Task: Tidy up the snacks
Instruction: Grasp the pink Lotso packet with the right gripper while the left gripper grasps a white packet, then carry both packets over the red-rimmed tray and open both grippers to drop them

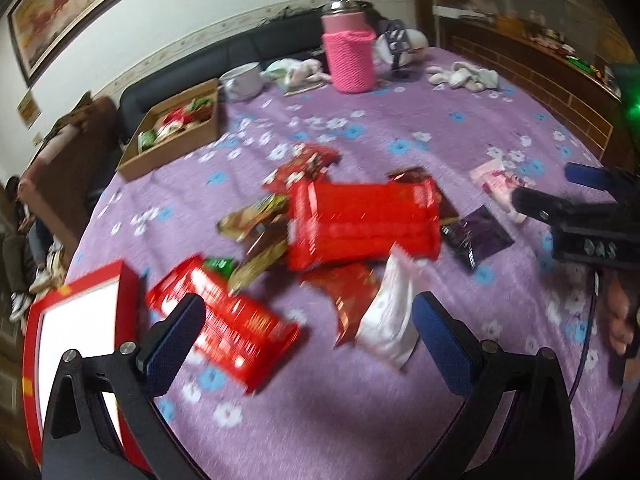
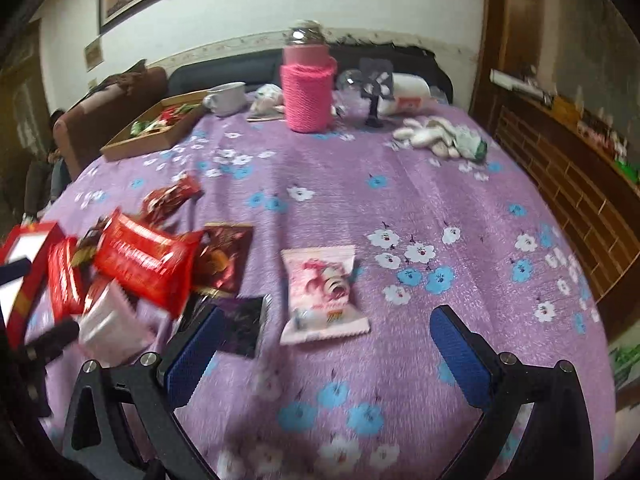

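Note:
A pile of snack packets lies on the purple flowered cloth. A big red packet point(image 1: 362, 222) tops it, with a second red packet point(image 1: 224, 316) and a white packet point(image 1: 386, 316) nearest my left gripper point(image 1: 306, 336), which is open and empty just in front of them. A dark purple packet point(image 1: 476, 238) and a pink packet point(image 1: 498, 182) lie to the right. My right gripper point(image 2: 326, 356) is open and empty, close to the pink packet point(image 2: 322, 294) and purple packet point(image 2: 240, 330). The right gripper point(image 1: 560, 196) also shows in the left wrist view.
A cardboard box point(image 1: 176, 132) holding snacks sits at the far left of the table. A red box point(image 1: 80, 320) stands at the near left. A pink knitted flask point(image 1: 348, 52), a white mug point(image 1: 242, 78), a small fan point(image 2: 376, 88) and crumpled cloths point(image 2: 436, 136) are at the back.

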Motion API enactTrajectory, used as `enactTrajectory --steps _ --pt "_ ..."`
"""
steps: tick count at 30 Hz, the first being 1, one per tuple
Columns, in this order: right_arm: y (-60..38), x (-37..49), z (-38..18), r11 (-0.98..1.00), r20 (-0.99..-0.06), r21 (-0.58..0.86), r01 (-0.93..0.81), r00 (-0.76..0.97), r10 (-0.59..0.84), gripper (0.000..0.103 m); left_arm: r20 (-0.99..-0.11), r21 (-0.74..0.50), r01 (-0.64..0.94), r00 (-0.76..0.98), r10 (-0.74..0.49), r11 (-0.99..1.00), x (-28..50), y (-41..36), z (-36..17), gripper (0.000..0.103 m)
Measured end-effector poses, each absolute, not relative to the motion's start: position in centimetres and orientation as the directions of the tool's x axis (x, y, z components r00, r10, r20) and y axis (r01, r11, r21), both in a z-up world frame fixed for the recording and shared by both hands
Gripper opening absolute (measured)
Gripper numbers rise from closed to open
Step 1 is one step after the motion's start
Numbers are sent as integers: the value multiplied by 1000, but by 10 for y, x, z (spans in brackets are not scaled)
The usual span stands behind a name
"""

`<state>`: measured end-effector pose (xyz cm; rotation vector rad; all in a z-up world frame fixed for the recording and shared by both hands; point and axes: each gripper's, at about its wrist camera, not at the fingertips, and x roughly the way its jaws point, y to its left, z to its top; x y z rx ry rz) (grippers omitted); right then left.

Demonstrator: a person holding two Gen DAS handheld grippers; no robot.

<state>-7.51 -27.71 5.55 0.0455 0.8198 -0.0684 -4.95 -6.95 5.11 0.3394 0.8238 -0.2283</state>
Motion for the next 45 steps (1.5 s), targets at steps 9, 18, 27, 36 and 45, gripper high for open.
enactTrajectory --steps 9,18,27,36,45 --pt "-276 -32 38 995 -799 -10 104 597 -70 92 -790 118 455 582 -194 882 -36 -82 36 86" --pt "-277 -31 21 995 -815 -9 104 576 -67 76 -833 -1 493 481 -273 870 -26 -86 14 59" --pt "-278 -34 24 996 -787 6 91 615 -52 43 -814 -69 496 474 -336 866 -34 -77 18 38" --pt "-296 -45 36 970 -738 239 56 659 144 39 -775 -184 498 456 -437 847 -55 -35 36 15" --pt "-281 -65 56 911 -649 409 -44 688 324 39 -776 -212 484 444 -447 849 -85 0 27 15"
